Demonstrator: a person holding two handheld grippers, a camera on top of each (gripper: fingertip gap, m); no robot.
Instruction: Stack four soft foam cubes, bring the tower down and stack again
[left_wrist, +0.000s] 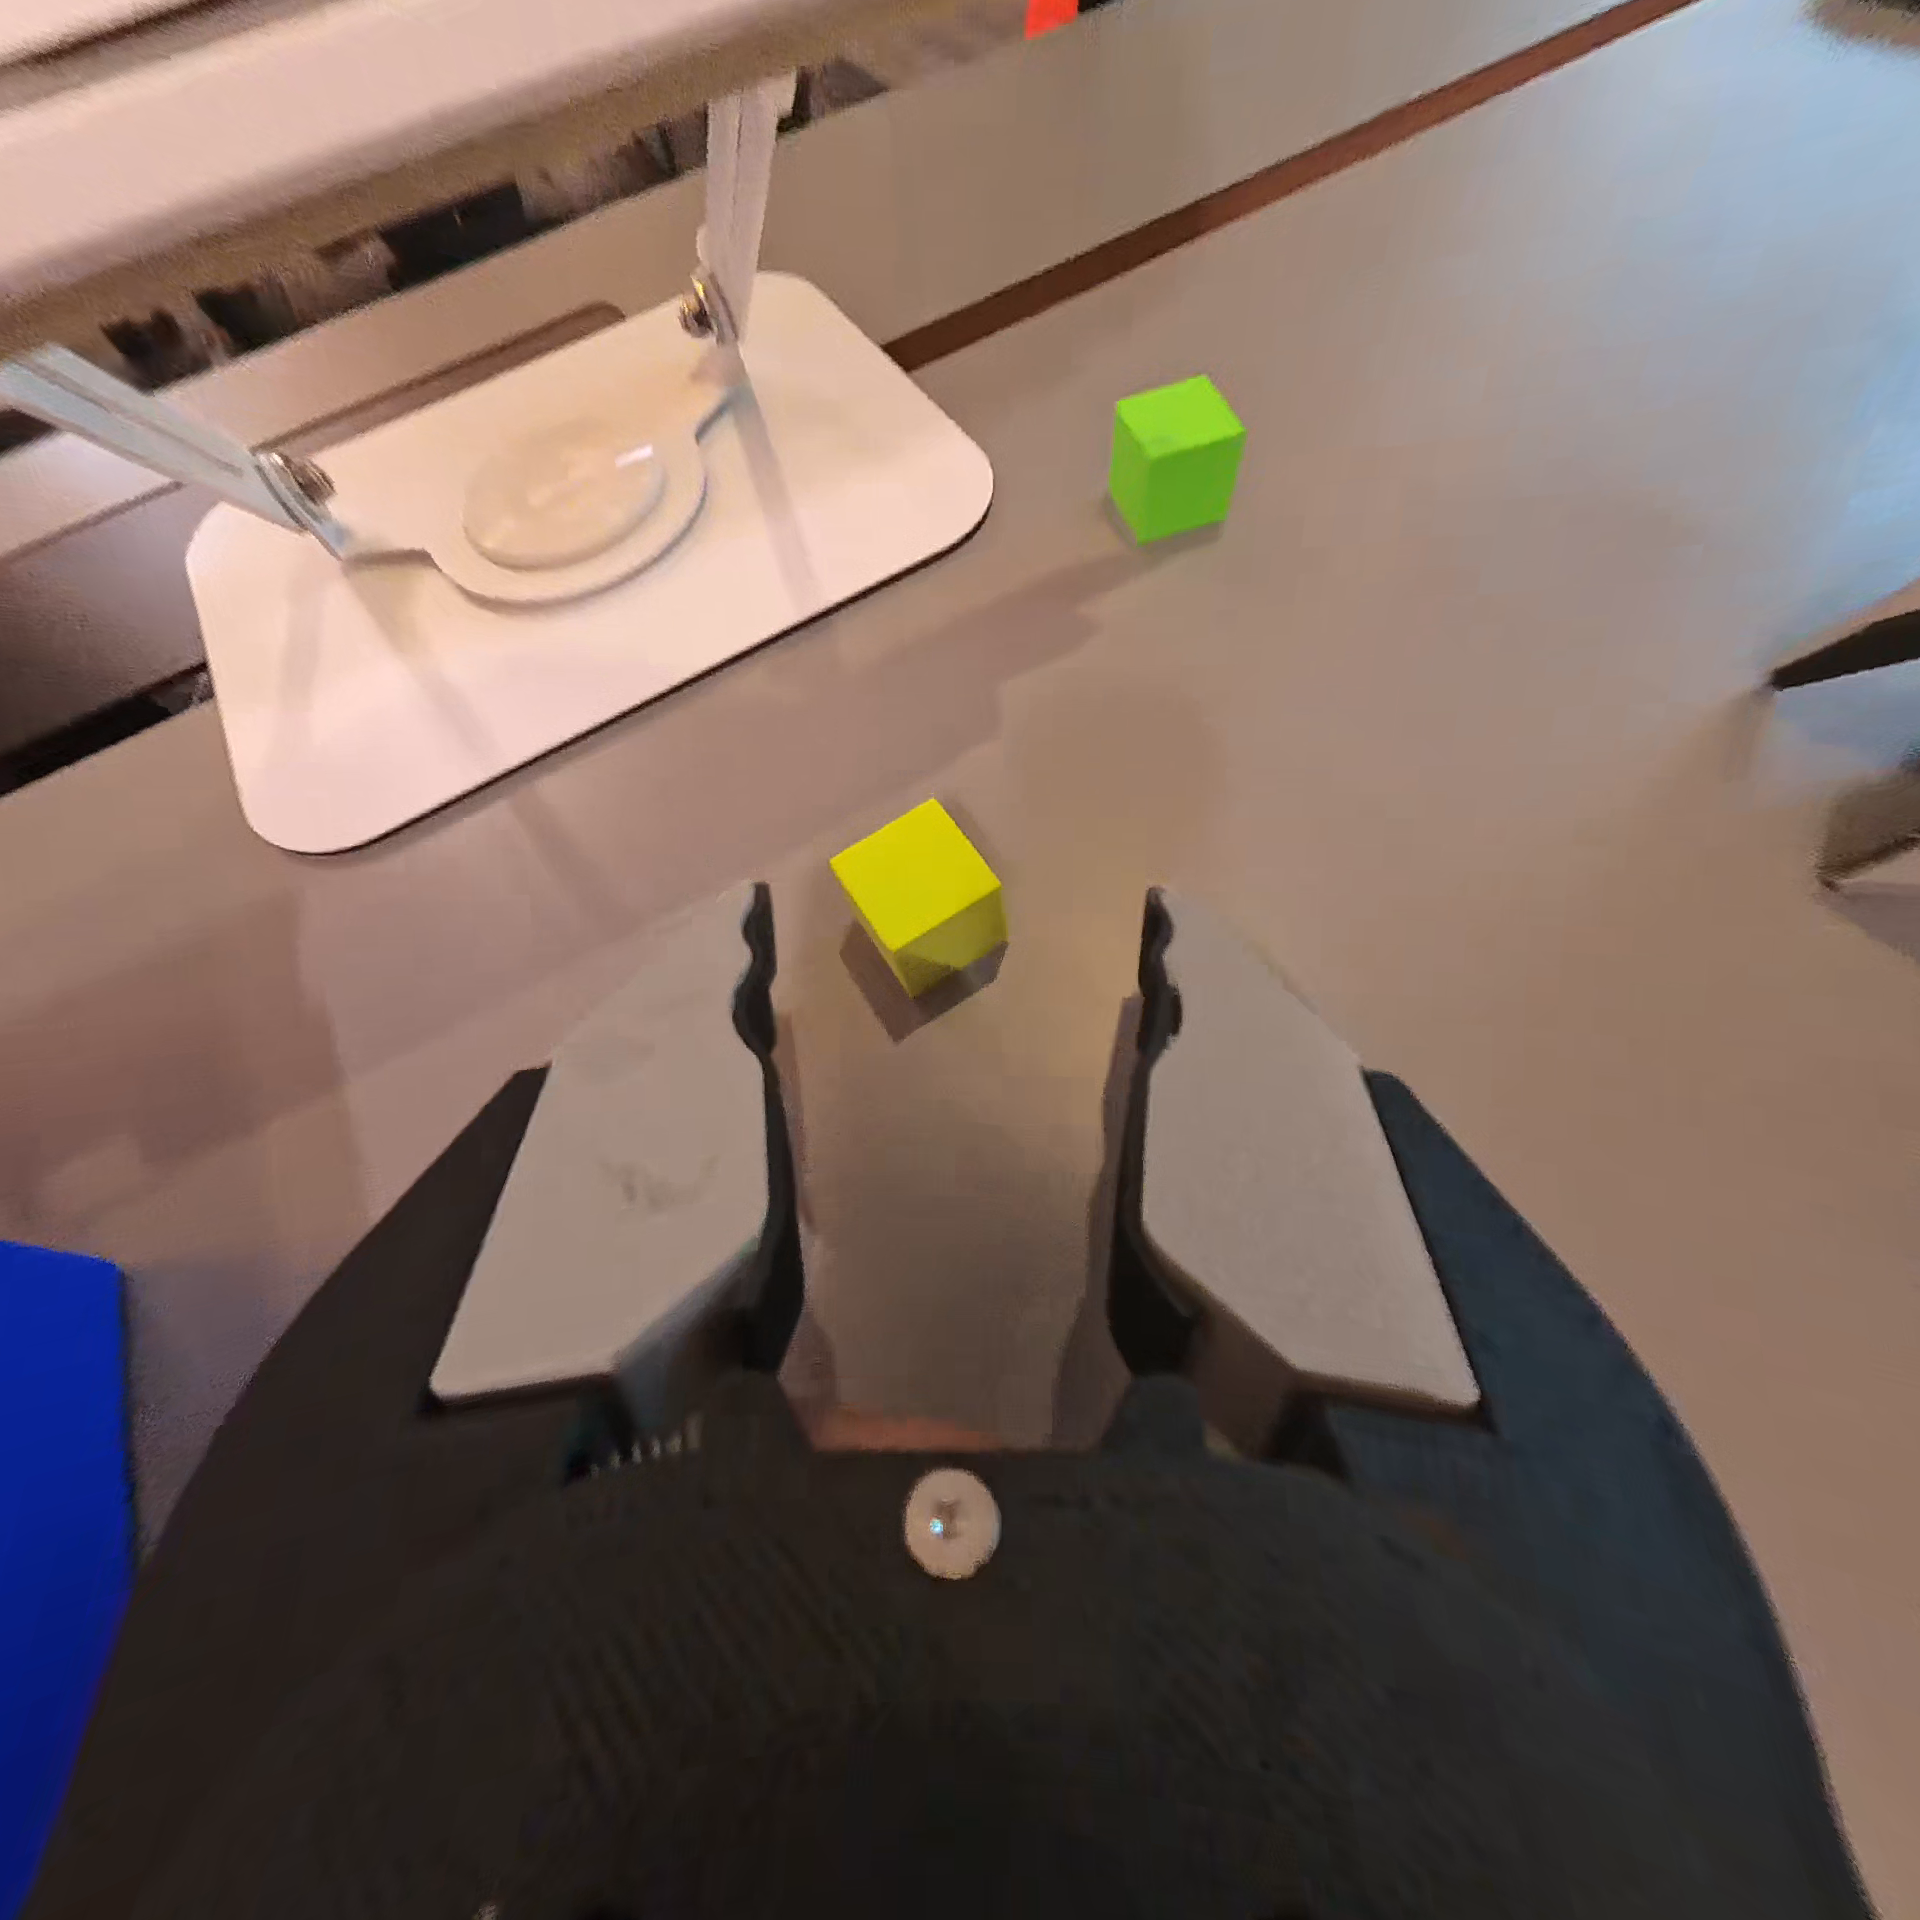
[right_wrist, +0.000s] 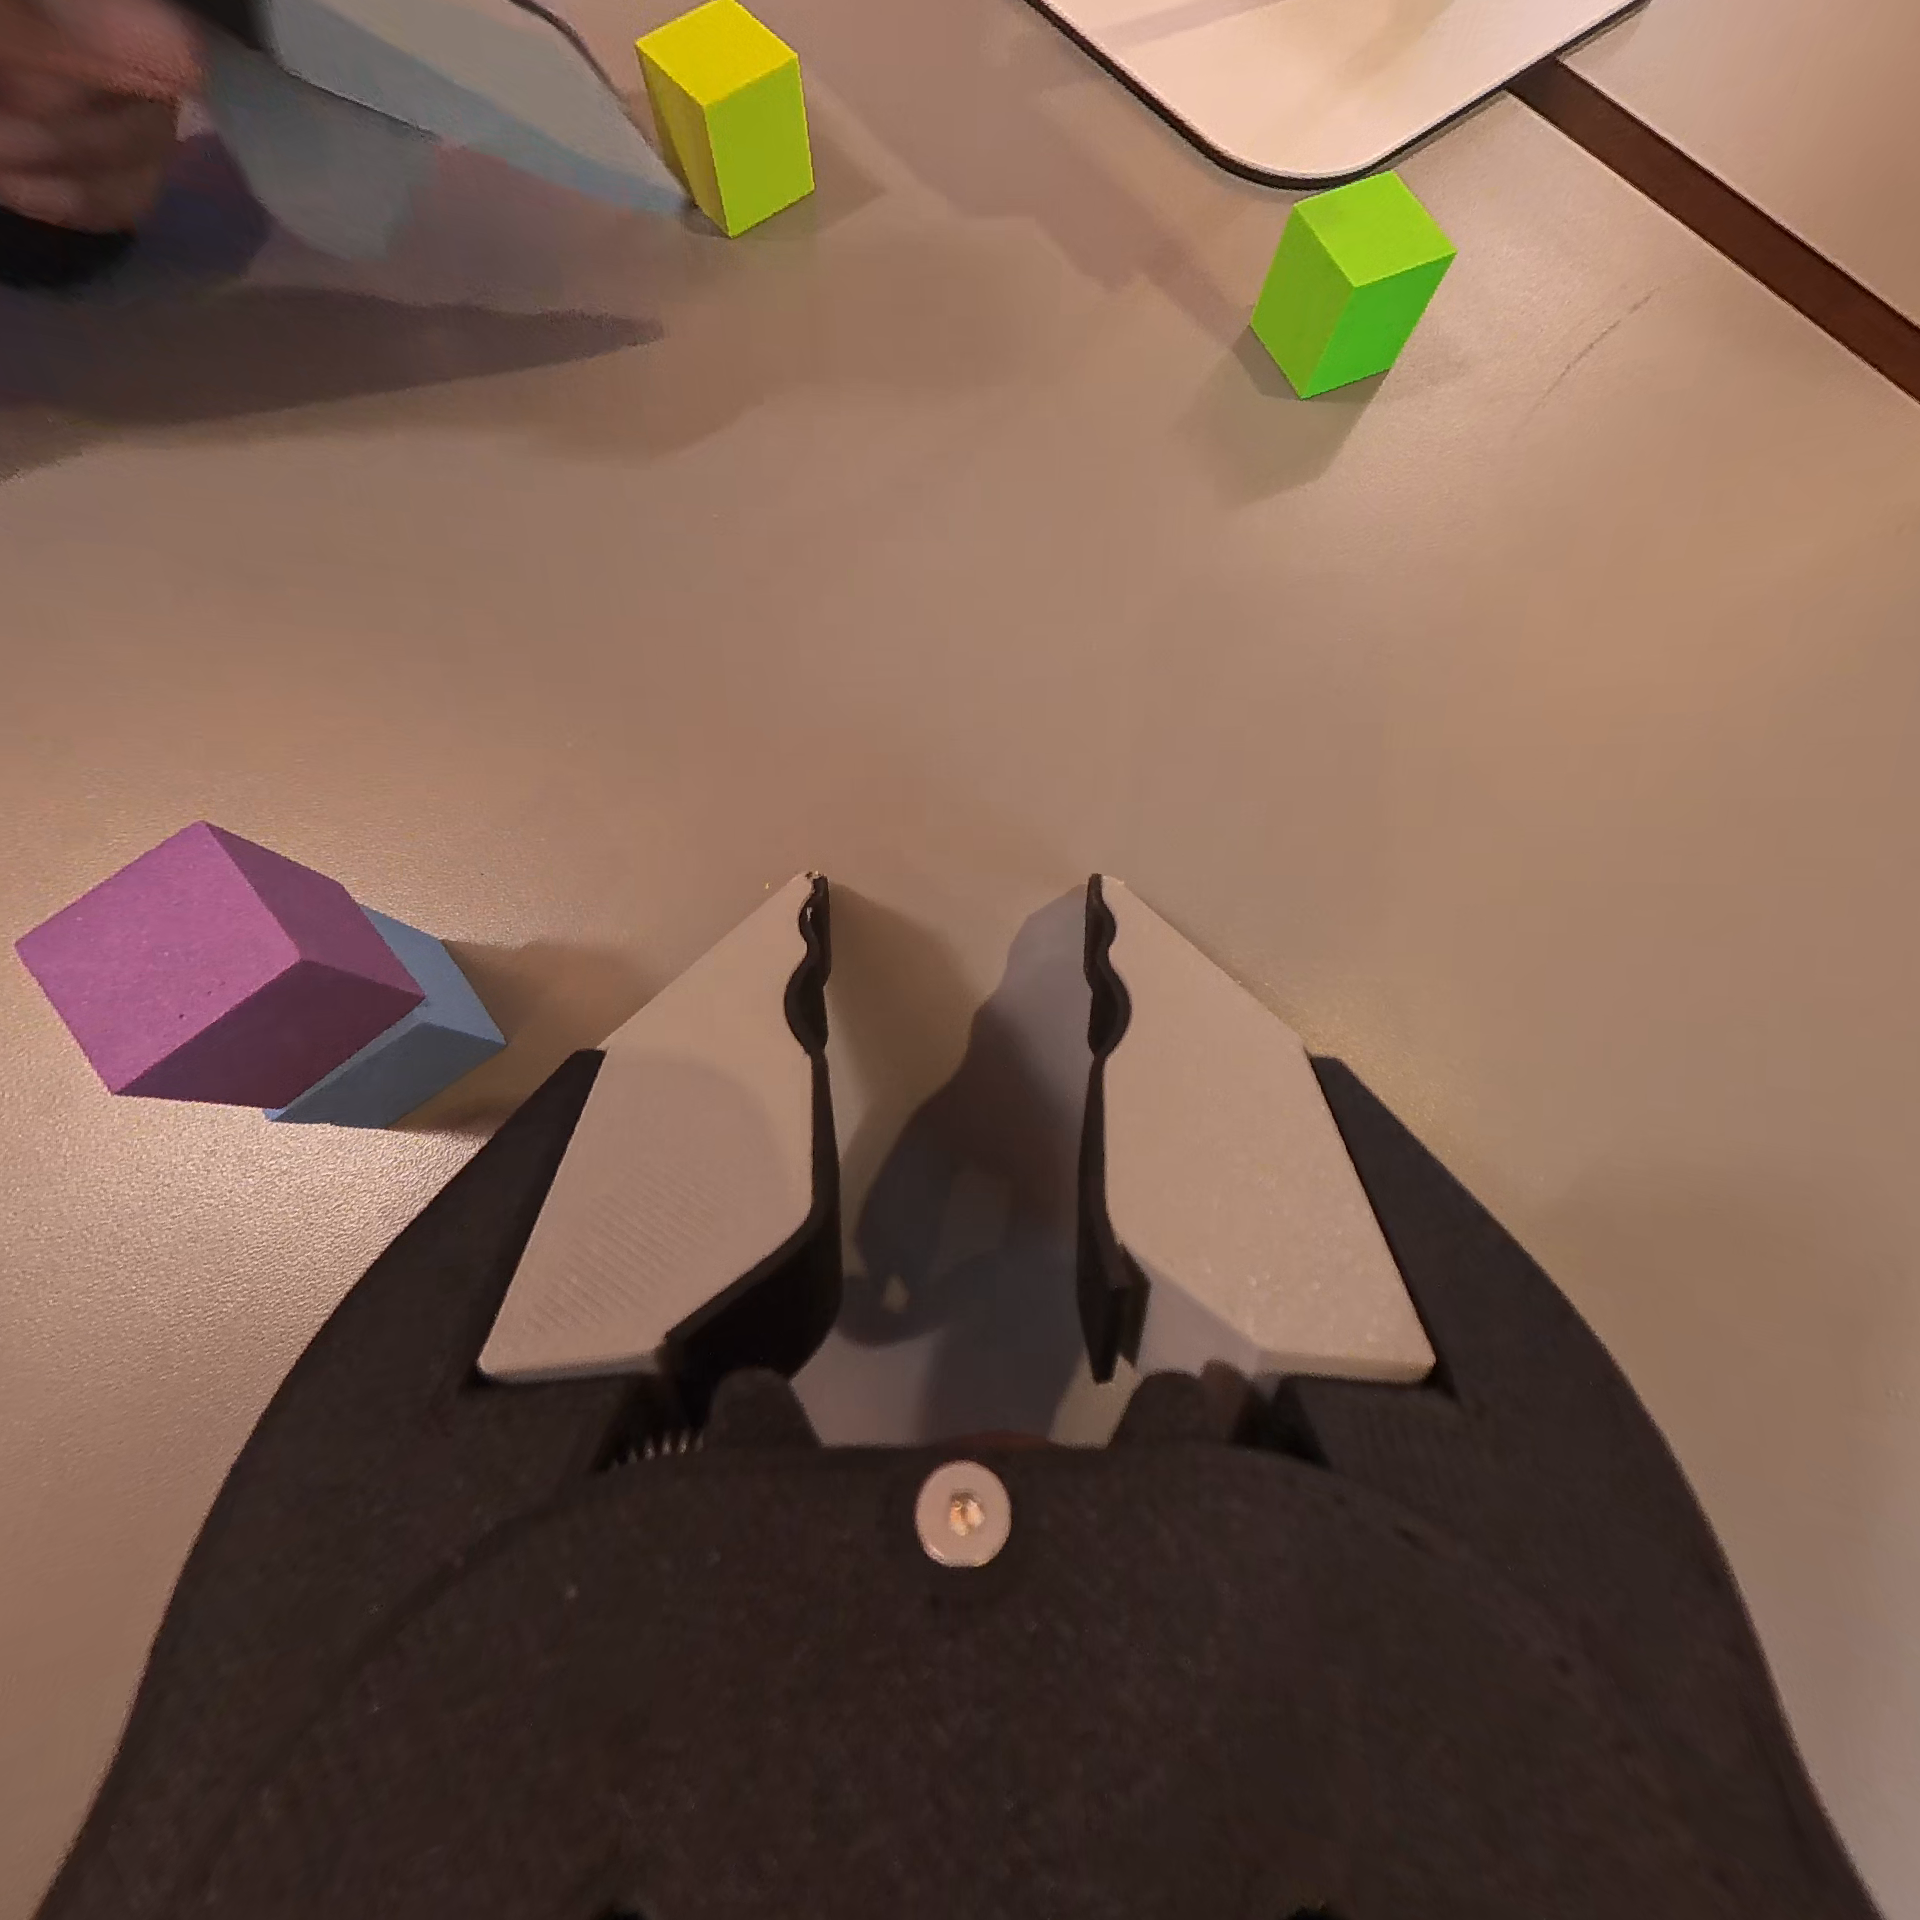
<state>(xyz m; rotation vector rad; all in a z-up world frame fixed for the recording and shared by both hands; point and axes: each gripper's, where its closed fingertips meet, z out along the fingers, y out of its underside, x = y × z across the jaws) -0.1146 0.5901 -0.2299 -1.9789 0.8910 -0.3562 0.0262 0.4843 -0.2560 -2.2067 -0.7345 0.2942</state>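
Between the left tongs (left_wrist: 951, 904), jaws apart and empty, sits the yellow cube (left_wrist: 920, 896) on the counter (left_wrist: 1455, 831), just ahead of the tips. Right tongs (right_wrist: 954, 883) also gape, holding nothing. Green cube (right_wrist: 1349, 283) stands alone beyond, near a white stand base (left_wrist: 582, 623). Purple cube (right_wrist: 213, 961) rests on blue cube (right_wrist: 416, 1049). Judgement: two stacked at most; two cubes left to place.

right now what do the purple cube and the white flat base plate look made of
Purple cube: probably matte foam, finely grainy faces, no shine. White flat base plate with rounded corners: looks like smooth painted metal or plastic, faintly reflecting the stand's legs; can't tell which.
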